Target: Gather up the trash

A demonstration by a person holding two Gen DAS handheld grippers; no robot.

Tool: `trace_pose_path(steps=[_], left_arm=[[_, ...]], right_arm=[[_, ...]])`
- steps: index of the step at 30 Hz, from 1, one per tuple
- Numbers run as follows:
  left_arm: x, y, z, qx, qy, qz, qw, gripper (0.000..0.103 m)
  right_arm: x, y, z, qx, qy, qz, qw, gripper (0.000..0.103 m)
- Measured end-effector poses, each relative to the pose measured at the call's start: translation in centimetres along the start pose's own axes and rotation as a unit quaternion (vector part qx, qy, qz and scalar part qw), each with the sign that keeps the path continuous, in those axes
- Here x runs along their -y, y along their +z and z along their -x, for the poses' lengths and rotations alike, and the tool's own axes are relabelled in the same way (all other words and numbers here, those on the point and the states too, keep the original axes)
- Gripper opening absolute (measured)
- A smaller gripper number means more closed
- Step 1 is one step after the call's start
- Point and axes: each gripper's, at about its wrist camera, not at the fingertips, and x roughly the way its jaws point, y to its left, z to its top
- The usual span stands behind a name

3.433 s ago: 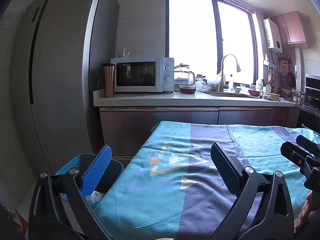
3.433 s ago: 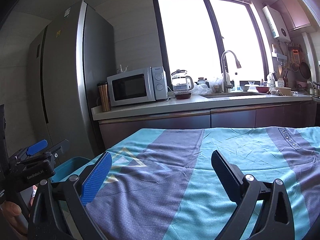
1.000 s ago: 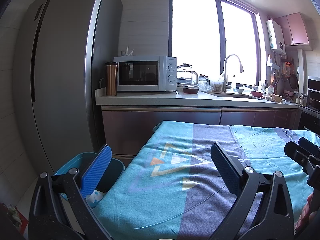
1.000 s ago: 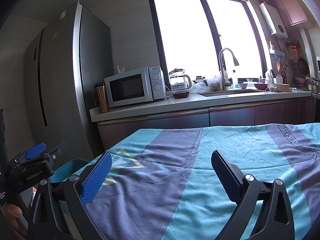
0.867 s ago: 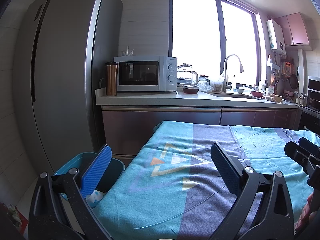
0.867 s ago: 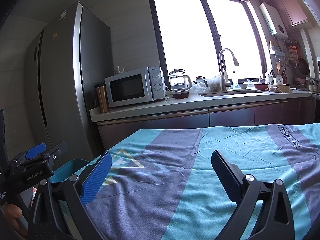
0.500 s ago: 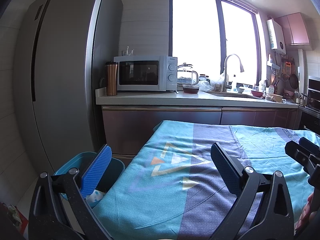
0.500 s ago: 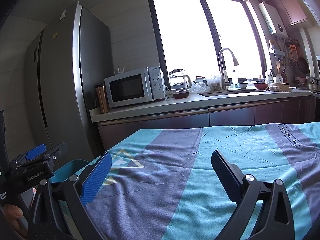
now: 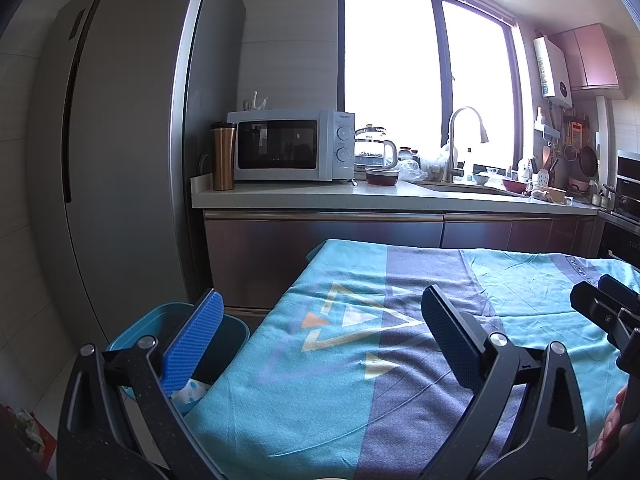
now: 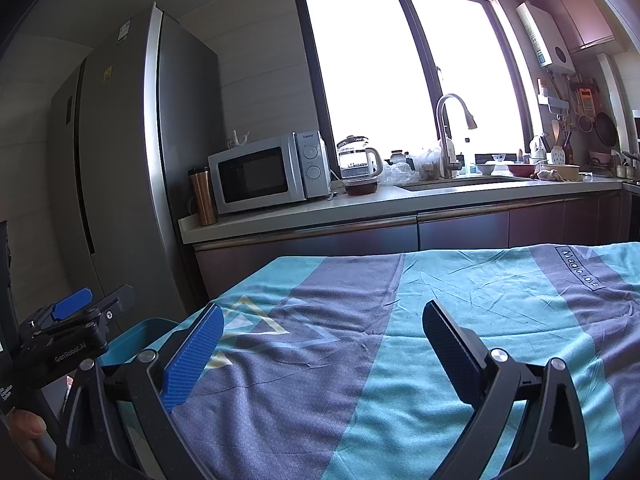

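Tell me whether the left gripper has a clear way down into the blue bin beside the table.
Probably yes. The left gripper is open and holds nothing, and the blue bin sits open-topped just off the tablecloth edge, below the left jaw. Nothing visible blocks it.

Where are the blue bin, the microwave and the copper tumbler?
blue bin [image 9: 132, 330]: left wrist view, on its near rim.
microwave [image 9: 276, 144]: left wrist view, on its door.
copper tumbler [image 9: 223, 158]: left wrist view, on its body.

Both wrist views, low over the table

My two cameras face the counter [image 9: 392, 200] and window [image 10: 404, 72] (left one sits nearer the fridge [image 9: 120, 152]), sharing the tablecloth [image 10: 400, 320].
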Motion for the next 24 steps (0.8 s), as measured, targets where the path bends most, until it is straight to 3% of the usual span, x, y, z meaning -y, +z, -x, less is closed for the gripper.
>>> trace_pose_path(steps=[24], left_arm=[[0.1,-0.07,-0.08,-0.002,0.001,0.0,1.0,0.098]], right_arm=[[-0.11,-0.14,-0.07,0.002,-0.001,0.0,1.0,0.096]])
